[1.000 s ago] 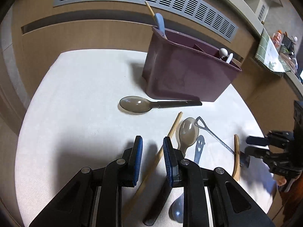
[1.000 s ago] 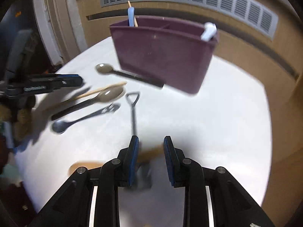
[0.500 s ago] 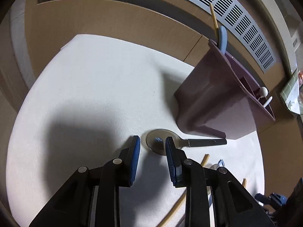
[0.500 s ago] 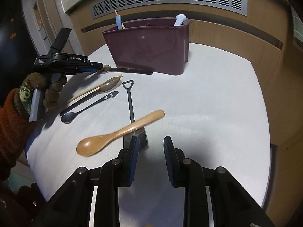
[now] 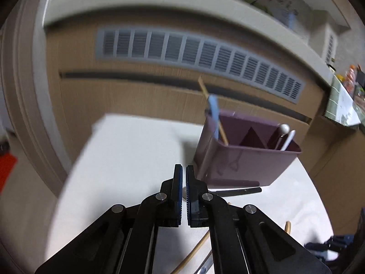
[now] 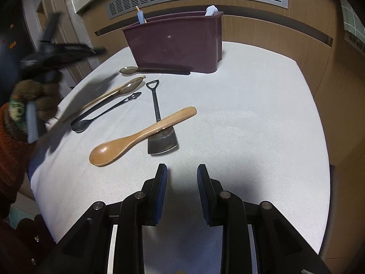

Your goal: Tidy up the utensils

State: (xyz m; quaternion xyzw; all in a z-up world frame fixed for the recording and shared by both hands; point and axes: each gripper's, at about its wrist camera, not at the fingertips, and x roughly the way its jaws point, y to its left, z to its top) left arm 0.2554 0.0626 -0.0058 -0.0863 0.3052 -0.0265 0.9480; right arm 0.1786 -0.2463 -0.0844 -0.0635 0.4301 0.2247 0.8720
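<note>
Sorting spoons into the purple bin [image 6: 178, 43] at the top middle. The left tool [image 5: 183, 171] is shut tight with nothing in it. The right tool [image 6: 181, 175] hangs open and empty just below the wooden spoon [image 6: 141, 134] on the table [image 6: 262, 114]. I think grabbing that spoon comes next.
</note>
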